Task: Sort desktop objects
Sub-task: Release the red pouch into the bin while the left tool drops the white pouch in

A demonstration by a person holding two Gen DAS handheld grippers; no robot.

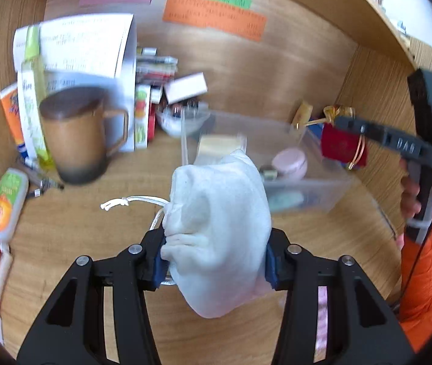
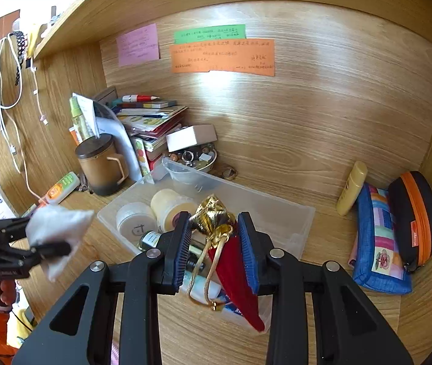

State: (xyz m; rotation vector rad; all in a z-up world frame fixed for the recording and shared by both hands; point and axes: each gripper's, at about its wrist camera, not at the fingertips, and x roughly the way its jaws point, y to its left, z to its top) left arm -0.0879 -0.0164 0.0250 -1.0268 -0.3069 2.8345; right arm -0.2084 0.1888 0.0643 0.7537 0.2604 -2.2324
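Note:
My left gripper (image 1: 216, 258) is shut on a white drawstring pouch (image 1: 219, 228) and holds it above the desk, just in front of a clear plastic box (image 1: 322, 188). It also shows at the left of the right wrist view (image 2: 54, 243). My right gripper (image 2: 216, 243) is shut on a red velvet pouch (image 2: 237, 283) with a gold top and cord, held over the clear plastic box (image 2: 282, 210). The box holds round jars (image 2: 136, 222) and small bottles. In the left wrist view the right gripper (image 1: 343, 124) hangs the red pouch (image 1: 340, 147) over the box's far right corner.
A brown lidded mug (image 2: 100, 167) stands left of the box, with stacked books (image 2: 152, 121), a white small box (image 2: 191, 137) and a bowl of trinkets (image 2: 197, 158) behind. A yellow tube (image 2: 351, 188), a blue patchwork case (image 2: 377, 243) and a black-orange case (image 2: 413, 219) lie right.

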